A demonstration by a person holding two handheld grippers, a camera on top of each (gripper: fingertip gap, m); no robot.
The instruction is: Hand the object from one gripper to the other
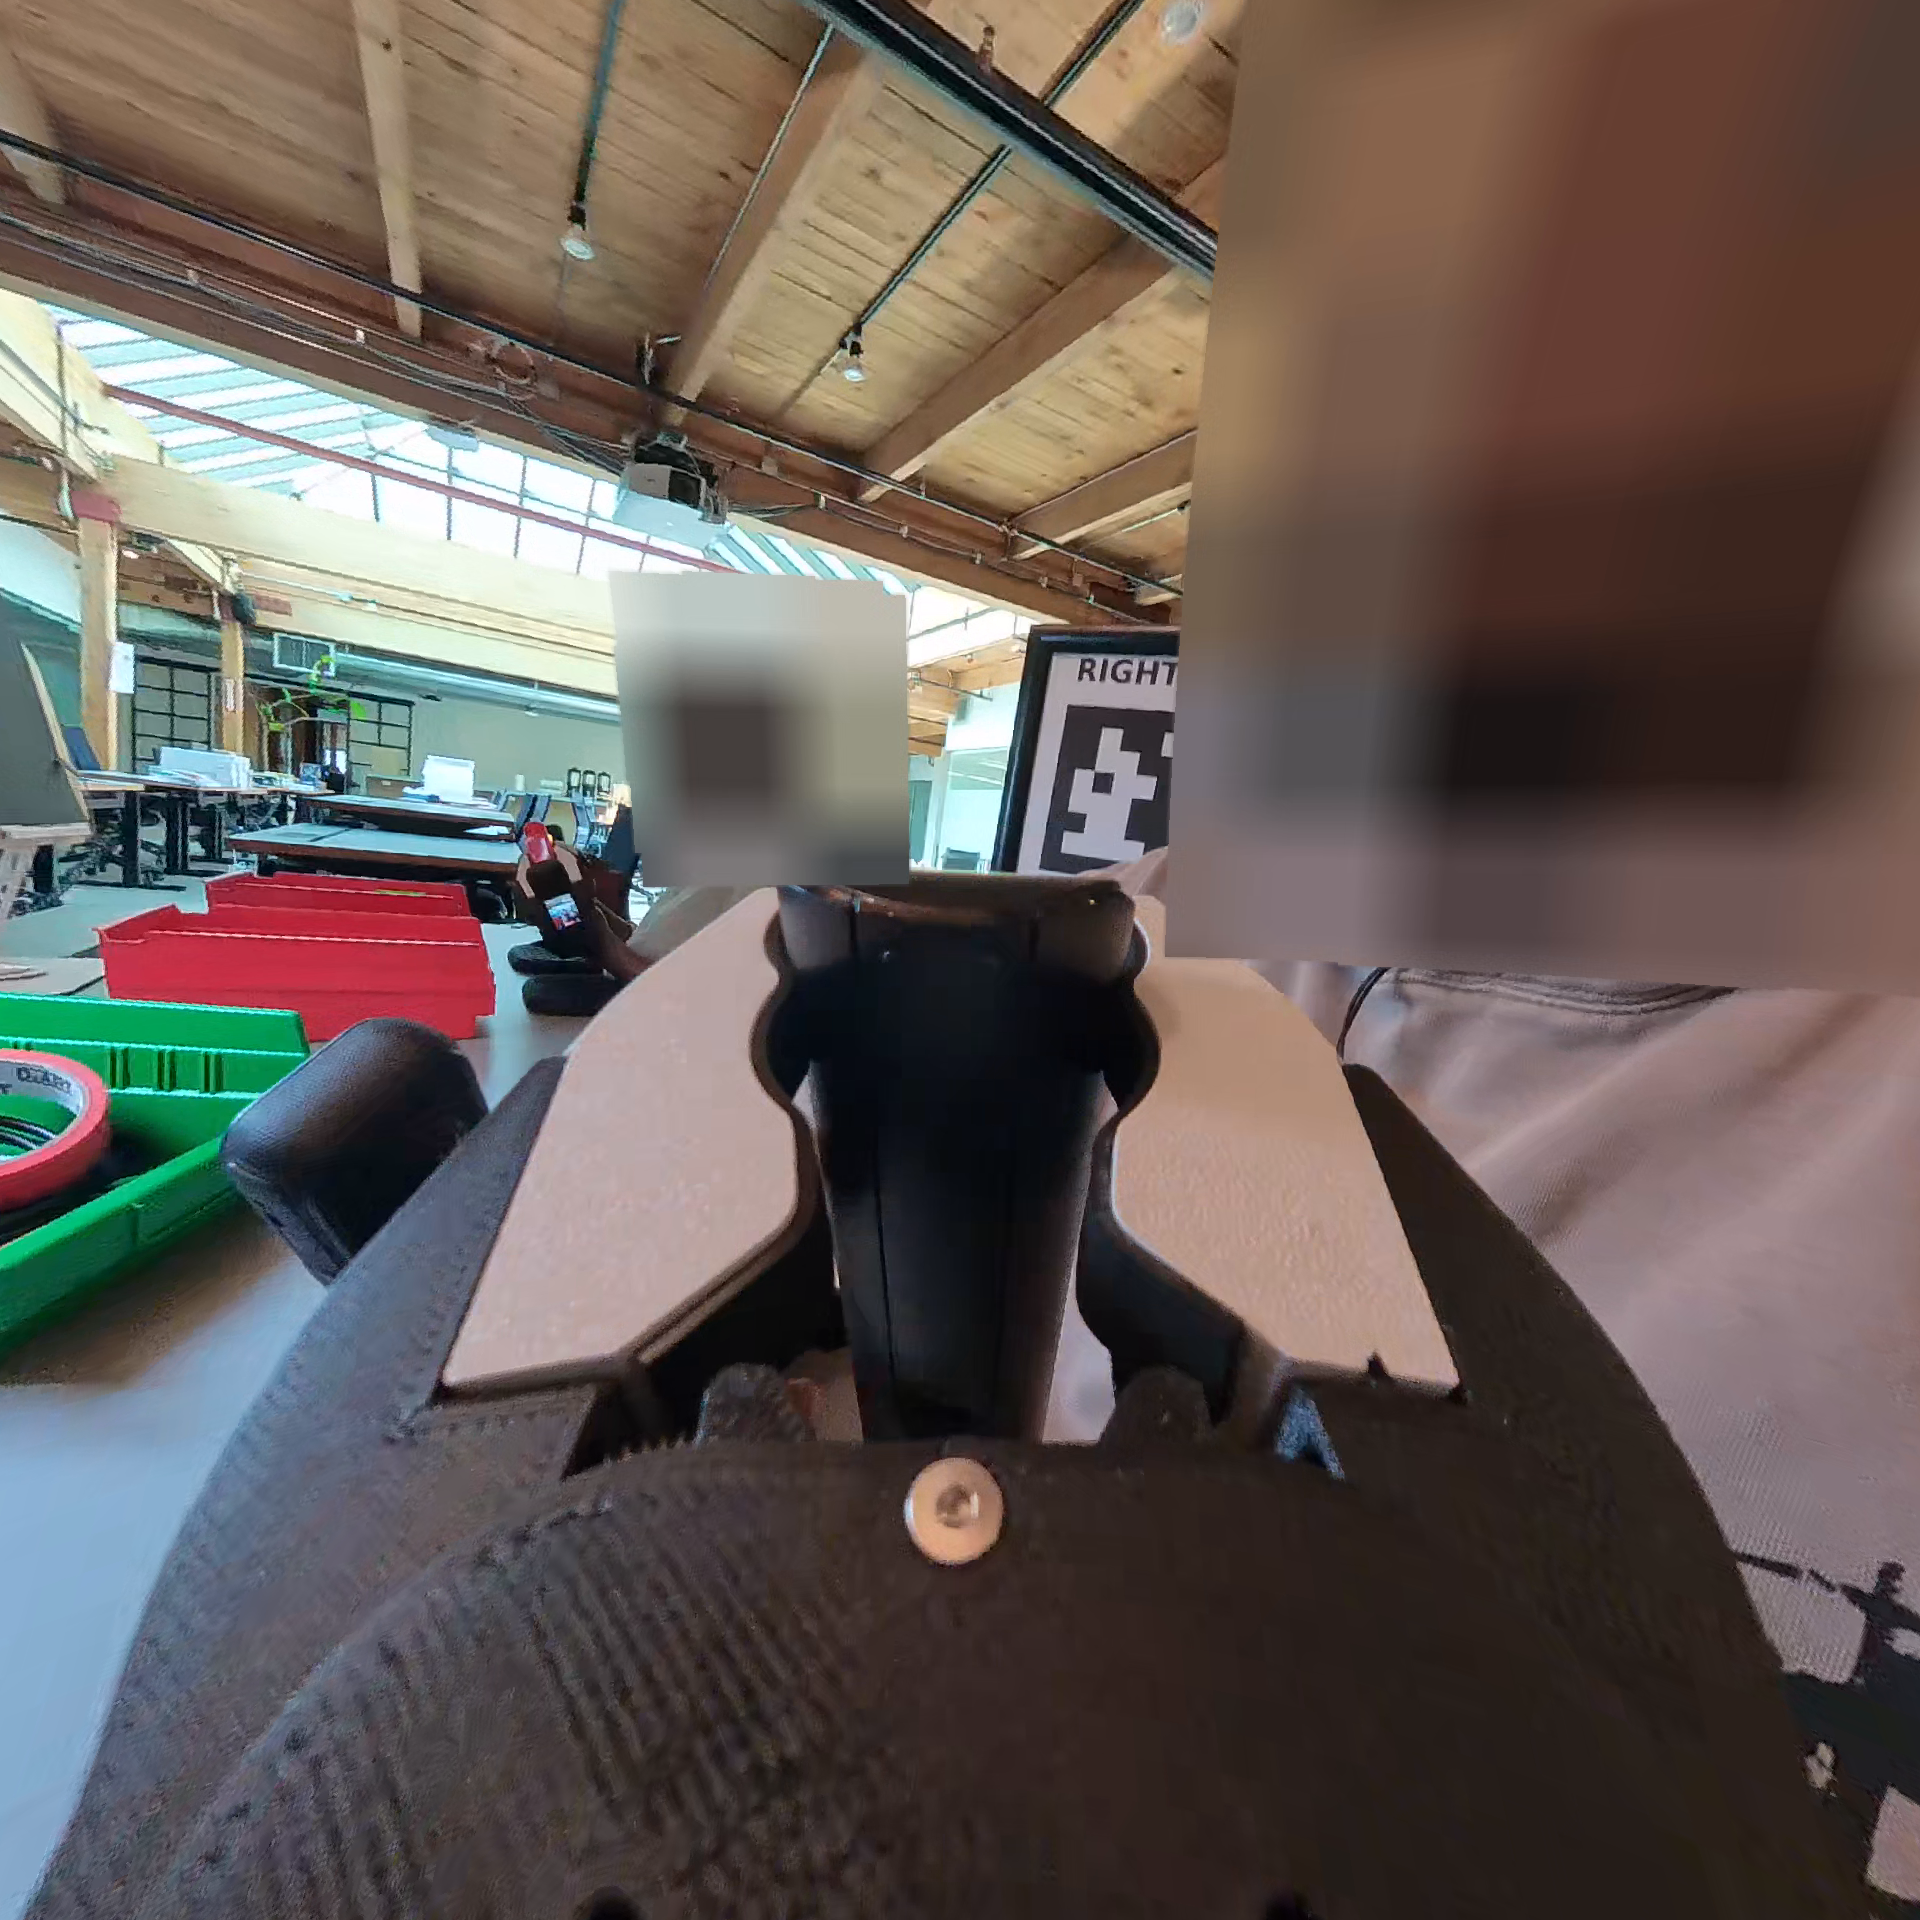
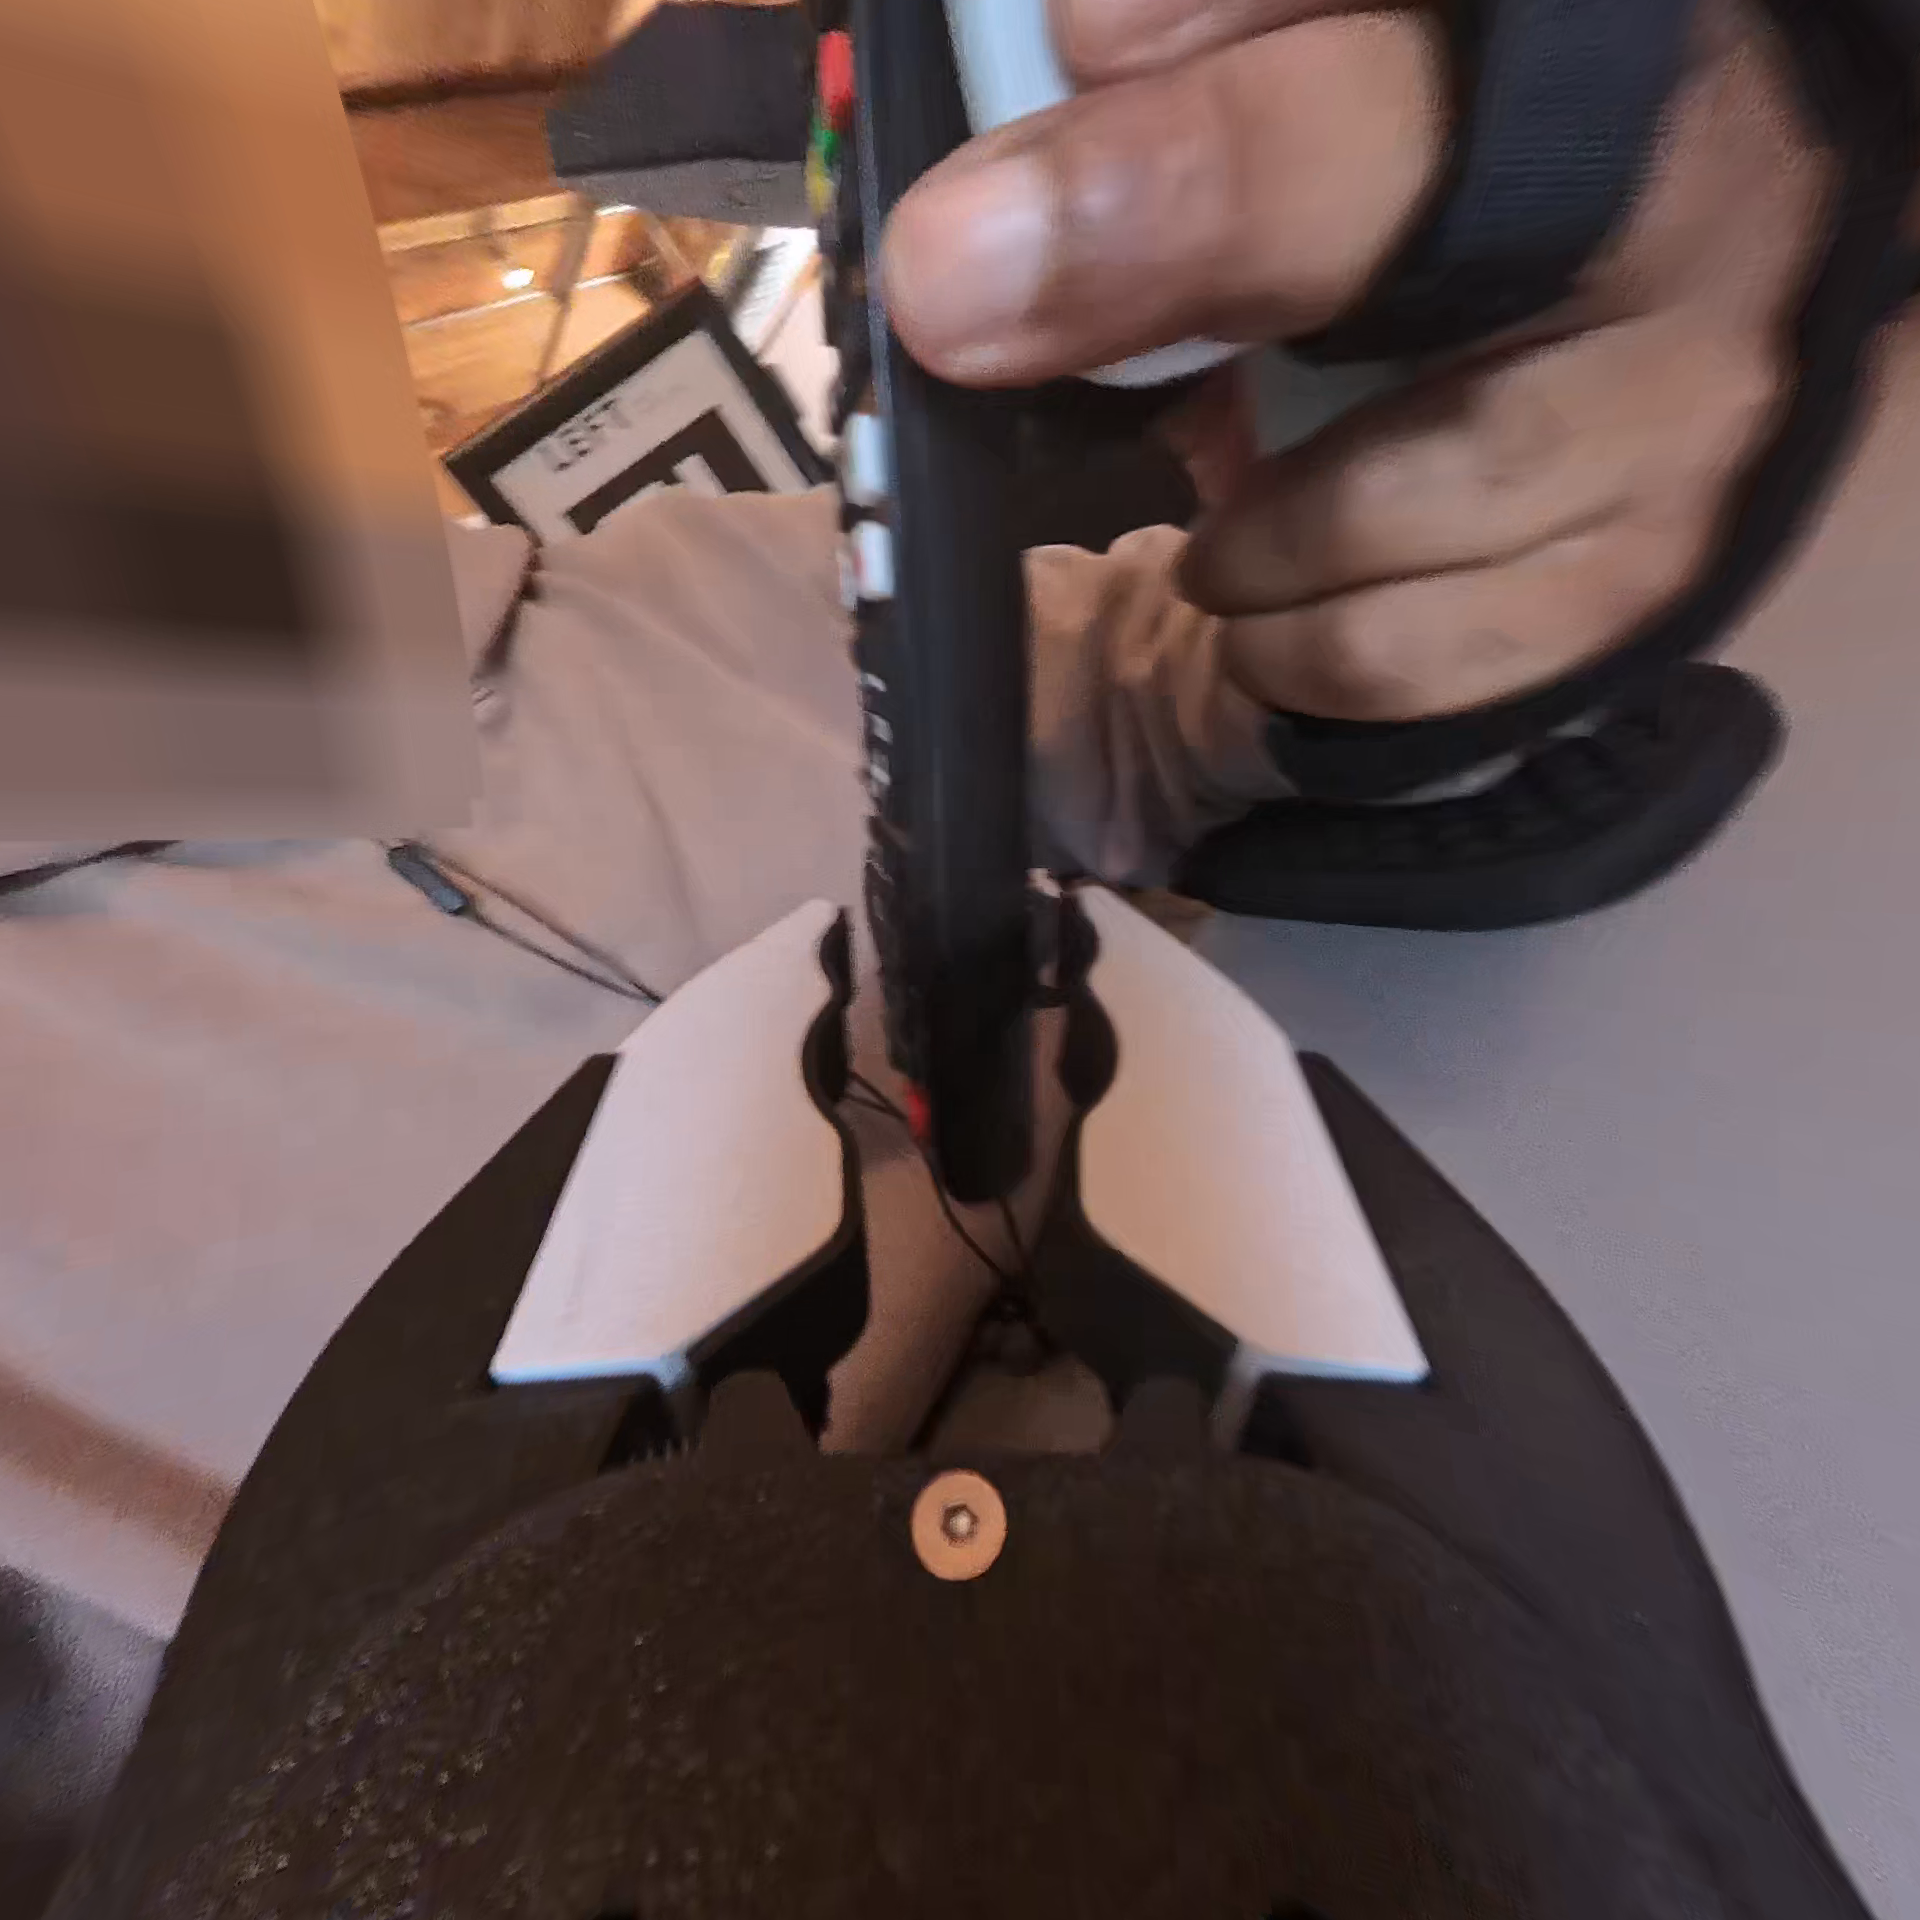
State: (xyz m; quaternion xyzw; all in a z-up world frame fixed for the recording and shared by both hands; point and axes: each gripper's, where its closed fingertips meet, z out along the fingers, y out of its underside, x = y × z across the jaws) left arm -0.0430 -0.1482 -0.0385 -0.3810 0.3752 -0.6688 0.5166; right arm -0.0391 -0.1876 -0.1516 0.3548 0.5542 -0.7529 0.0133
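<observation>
Grey worktop fills the lower left of the left wrist view, carrying a green plastic bin and red plastic bins at mid left. At frame centre, the left gripper pinches a long black button-studded remote control. In the right wrist view, the right gripper stands spread around the remote's lower end, not touching it, below a hand at upper right.

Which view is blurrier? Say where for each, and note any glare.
Left wrist view: mostly sharp on the remote and red bins; bright skylight glare upper left, wide-angle bending at the edges. Right wrist view: blurrier, the remote and hand smeared, no strong glare.
</observation>
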